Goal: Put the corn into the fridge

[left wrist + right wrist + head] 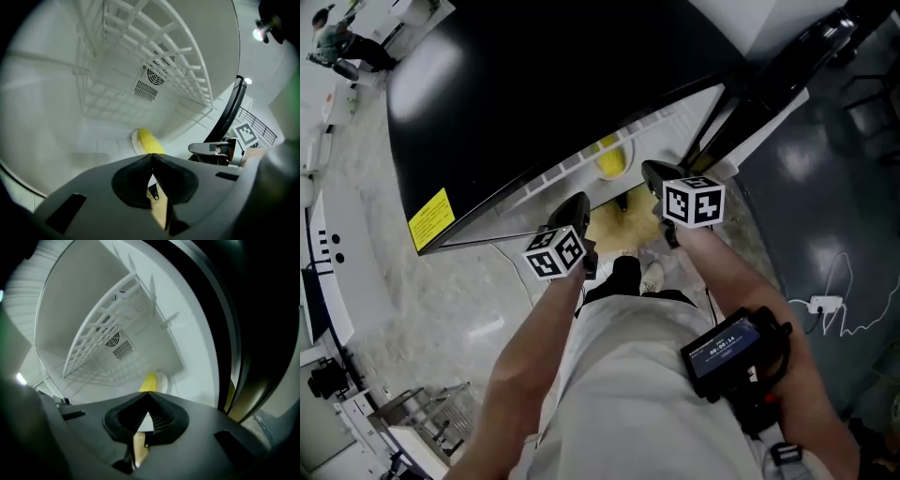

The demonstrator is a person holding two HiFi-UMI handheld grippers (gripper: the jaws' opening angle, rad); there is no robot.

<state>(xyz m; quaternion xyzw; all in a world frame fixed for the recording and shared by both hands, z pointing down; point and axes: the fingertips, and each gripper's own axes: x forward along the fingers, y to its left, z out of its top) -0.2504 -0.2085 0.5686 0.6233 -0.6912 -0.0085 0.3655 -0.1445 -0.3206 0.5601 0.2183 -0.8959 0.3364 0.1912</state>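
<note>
- Corn lies on fridge floor; placing looks done.
- L gripper & R gripper: jaws together, empty.
- We'd pull both clear, then shut door gently.

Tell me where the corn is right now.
The corn lies inside the open fridge, on its white floor below the wire shelf. In the head view it sits at centre, just beyond the two marker cubes.

pale shirt — black strapped-on screen unit
</note>
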